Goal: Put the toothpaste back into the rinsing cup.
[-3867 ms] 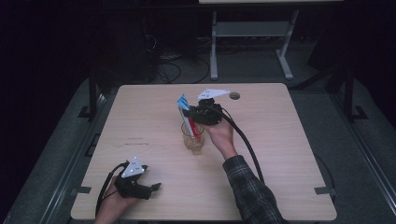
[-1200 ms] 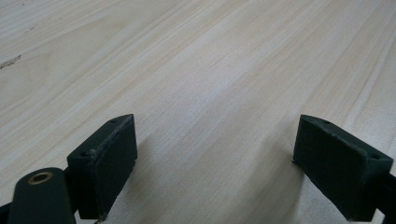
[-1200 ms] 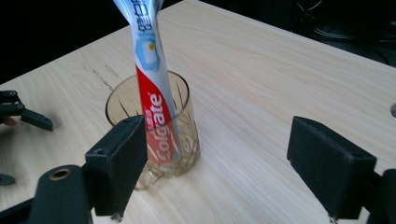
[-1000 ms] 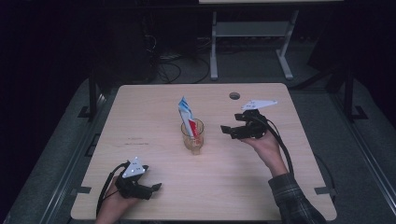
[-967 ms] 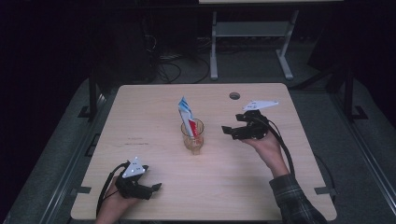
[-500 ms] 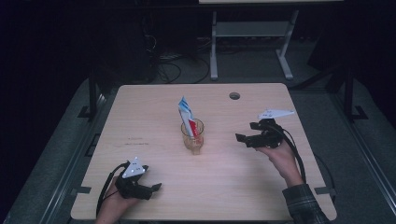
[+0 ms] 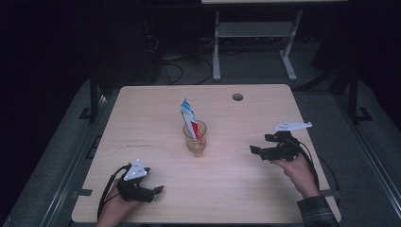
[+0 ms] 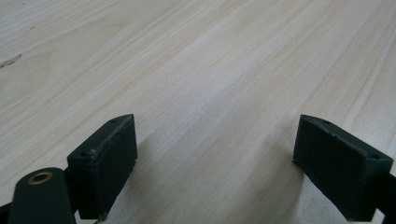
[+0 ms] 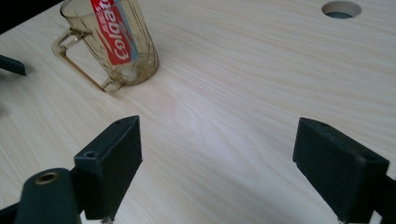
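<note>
Pale wooden worktop (image 7: pixel 156 109), toothpaste tube (image 7: pixel 190 120) standing in a glass mug (image 7: pixel 195 138) at its middle.
Right gripper (image 7: pixel 257 152) near the right edge and left gripper (image 7: pixel 156 191) at the front edge both gape, empty; the jutting tube could tip the mug if knocked.

bare table (image 7: pixel 236 189) all round, only mug (image 7: pixel 195 139) with toothpaste tube (image 7: pixel 189 116) mid-table

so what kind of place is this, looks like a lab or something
Probably a lab or recording room, not a home: a plain wooden table with a cable hole stands on dark flooring, loose cables trail behind it, and a metal stand sits beyond.
</note>
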Motion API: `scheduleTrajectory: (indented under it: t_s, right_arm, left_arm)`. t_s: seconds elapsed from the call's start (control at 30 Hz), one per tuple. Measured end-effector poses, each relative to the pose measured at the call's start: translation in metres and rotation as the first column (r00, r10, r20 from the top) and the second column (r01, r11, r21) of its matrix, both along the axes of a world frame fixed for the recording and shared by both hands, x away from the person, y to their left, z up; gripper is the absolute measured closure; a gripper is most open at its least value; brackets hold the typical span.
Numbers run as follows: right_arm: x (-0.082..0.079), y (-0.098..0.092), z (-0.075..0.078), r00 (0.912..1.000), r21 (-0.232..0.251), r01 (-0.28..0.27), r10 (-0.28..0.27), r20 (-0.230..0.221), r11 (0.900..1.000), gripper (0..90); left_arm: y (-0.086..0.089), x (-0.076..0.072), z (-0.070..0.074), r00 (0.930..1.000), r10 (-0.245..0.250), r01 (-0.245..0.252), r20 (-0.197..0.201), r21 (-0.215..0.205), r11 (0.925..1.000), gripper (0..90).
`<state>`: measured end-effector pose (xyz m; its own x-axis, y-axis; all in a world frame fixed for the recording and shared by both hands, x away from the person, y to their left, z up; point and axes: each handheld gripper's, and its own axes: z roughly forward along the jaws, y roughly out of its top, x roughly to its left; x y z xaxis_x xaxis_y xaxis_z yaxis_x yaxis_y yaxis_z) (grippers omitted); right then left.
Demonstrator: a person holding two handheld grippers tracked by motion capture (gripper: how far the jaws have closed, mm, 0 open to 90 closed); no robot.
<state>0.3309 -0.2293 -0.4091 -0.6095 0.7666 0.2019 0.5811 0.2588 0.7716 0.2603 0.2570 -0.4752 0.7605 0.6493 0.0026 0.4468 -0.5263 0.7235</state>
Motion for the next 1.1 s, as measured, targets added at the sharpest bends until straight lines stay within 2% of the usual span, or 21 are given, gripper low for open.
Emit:
scheduleTrajectory:
  t_s: [0.53, 0.83, 1.1]
  right_arm:
    - [-0.039, -0.028, -0.018, 0.9989, -0.035, 0.046, -0.046, -0.002, 0.998, 12.0]
    - [-0.059, -0.039, -0.036, 0.9984, -0.063, 0.051, -0.052, -0.022, 0.997, 10.8]
    - [-0.075, -0.051, -0.052, 0.9955, -0.097, 0.077, -0.082, -0.047, 0.992, 10.7]
  left_arm:
    - [0.0, 0.0, 0.0, 1.0, 0.001, -0.001, 0.001, -0.001, 1.0, 12.8]
    - [0.0, 0.0, 0.0, 1.0, -0.001, 0.001, 0.0, 0.003, 1.0, 12.8]
    - [0.0, 0.0, 0.0, 1.0, -0.001, 0.001, 0.0, 0.003, 1.0, 12.8]
